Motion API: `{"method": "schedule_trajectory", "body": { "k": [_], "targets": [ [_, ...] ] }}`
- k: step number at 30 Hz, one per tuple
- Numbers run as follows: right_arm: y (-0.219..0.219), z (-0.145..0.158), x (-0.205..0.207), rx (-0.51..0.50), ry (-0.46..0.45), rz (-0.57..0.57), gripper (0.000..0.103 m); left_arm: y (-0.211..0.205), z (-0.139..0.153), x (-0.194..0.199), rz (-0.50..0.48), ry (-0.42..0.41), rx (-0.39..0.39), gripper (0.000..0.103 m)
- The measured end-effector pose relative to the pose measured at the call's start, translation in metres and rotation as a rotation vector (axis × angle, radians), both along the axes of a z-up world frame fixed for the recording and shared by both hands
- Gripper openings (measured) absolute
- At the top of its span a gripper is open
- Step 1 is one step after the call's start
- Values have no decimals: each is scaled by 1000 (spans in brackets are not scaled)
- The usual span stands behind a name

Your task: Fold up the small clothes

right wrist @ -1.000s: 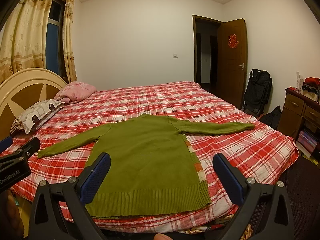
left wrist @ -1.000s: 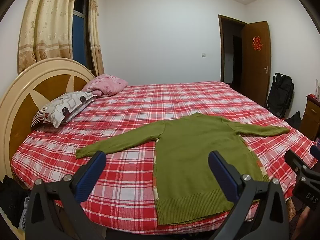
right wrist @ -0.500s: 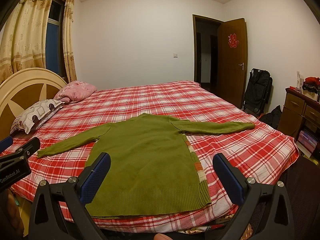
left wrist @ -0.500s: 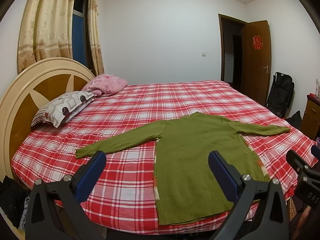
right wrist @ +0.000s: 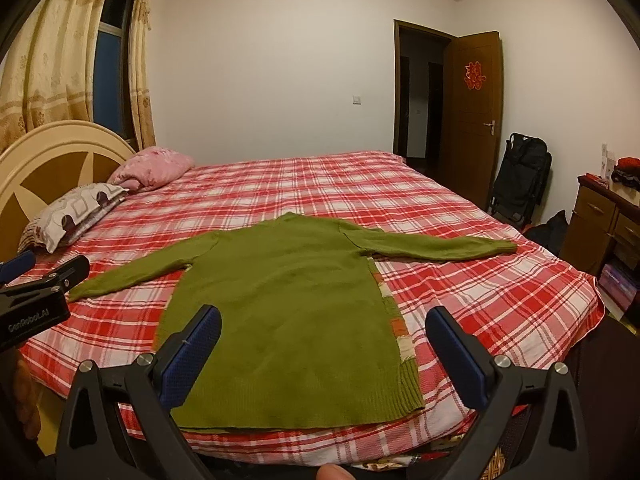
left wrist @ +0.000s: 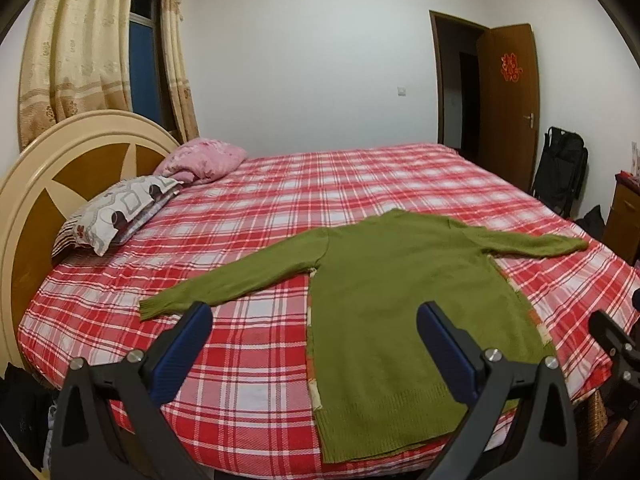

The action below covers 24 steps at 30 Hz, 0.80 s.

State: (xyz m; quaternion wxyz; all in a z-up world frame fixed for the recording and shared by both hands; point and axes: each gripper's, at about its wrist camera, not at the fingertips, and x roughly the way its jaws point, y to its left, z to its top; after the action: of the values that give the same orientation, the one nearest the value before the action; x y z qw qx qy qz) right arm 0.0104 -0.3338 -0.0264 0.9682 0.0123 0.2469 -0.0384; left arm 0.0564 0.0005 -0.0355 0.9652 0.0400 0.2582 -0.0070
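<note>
Left wrist view: my left gripper (left wrist: 314,330) gapes wide, empty, near a green sweater (left wrist: 404,296) spread flat on the bed (left wrist: 248,344).

Right wrist view: my right gripper (right wrist: 322,336) likewise. The soft, limp knit probably suits pinching a cuff.

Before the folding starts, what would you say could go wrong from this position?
1. The green sweater's hem lies at the near edge of the bed; a pull toward the person may drag it off.
2. A patterned layer shows under its side edges; a pinch there might catch only one layer.
3. Left gripper and right gripper are open and close together; they might collide.
</note>
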Motion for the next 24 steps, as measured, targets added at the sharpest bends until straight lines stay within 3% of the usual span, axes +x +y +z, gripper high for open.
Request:
{"method": "schedule_trajectory", "body": {
  "k": [12, 24],
  "targets": [
    [-7, -22, 29, -10, 20, 41, 102, -8, -22, 41, -17, 53, 56, 103],
    [-36, -69, 95, 23, 128, 11, 102, -29, -61, 102, -42, 156, 102, 103]
  ]
}}
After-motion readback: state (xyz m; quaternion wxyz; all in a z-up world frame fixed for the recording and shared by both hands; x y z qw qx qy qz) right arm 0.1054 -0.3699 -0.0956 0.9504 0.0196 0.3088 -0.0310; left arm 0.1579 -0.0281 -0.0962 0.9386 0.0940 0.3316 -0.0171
